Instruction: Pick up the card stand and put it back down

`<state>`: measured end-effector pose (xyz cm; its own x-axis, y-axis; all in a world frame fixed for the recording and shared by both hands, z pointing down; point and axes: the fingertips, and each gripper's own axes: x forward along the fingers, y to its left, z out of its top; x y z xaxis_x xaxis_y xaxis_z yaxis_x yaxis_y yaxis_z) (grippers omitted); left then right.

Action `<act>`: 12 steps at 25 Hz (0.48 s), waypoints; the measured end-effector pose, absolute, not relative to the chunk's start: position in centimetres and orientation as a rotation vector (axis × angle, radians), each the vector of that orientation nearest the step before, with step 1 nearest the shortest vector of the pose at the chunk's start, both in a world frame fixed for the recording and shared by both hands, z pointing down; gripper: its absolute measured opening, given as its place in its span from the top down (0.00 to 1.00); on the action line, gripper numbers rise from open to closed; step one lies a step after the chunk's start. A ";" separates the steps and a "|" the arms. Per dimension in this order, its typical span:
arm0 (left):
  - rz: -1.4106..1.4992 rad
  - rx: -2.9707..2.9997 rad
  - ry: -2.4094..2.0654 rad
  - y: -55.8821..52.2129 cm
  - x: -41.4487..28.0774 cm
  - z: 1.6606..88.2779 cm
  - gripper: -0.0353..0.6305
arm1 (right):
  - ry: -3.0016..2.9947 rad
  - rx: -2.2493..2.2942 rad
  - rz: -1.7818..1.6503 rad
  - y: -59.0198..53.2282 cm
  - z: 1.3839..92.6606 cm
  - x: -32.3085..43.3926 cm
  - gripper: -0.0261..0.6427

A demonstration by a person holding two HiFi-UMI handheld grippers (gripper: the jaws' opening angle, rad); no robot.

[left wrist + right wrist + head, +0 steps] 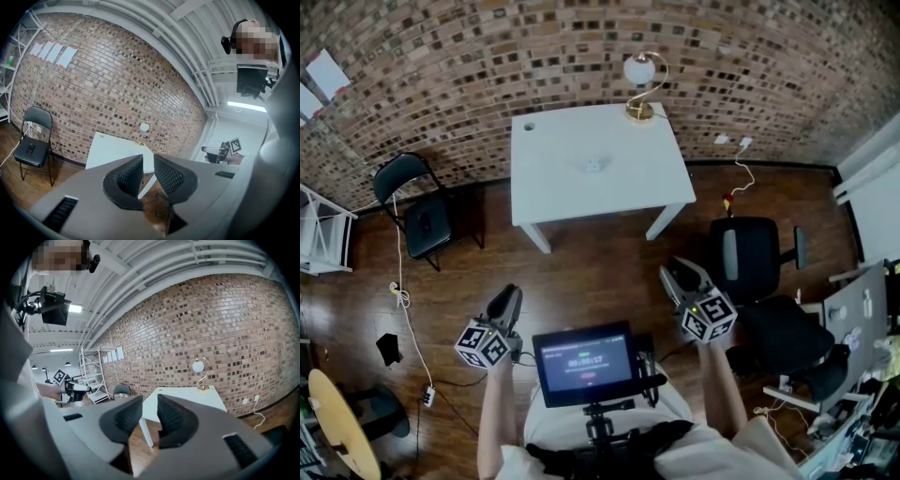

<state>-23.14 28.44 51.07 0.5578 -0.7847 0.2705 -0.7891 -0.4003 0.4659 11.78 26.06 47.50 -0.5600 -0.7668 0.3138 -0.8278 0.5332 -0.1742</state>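
Note:
The card stand [593, 165] is a small pale object near the middle of the white table [553, 187], far ahead of both grippers. My left gripper [508, 298] is over the wooden floor, well short of the table, jaws slightly apart with nothing between them. My right gripper [675, 272] is level with it on the right, also open and empty. In the left gripper view the left gripper [148, 159] points at the table [108, 147]. In the right gripper view the right gripper [150, 401] points at the table's [183, 397] near left leg. The stand is too small to make out in either gripper view.
A gold lamp with a round white globe [639, 80] stands at the table's far right corner. A black folding chair [417, 206] sits left of the table, and a black office chair [759, 272] is close to my right hand. A white shelf rack [319, 230] is at far left, cables [405, 309] on the floor.

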 end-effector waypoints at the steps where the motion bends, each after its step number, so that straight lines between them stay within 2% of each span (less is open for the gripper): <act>1: 0.013 2.246 -1.259 28.2 -23.3 50.9 0.84 | -2.569 1.352 0.453 25.8 47.2 11.5 0.80; 12: 0.045 2.294 -1.196 26.9 -23.3 50.3 0.84 | -2.566 1.285 0.409 25.1 46.8 6.1 0.81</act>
<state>-23.26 26.86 50.29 0.6039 -0.7494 0.2713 -0.7675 -0.4551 0.4514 6.08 25.06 46.75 -0.5835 -0.7393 0.3361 -0.8072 0.5734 -0.1399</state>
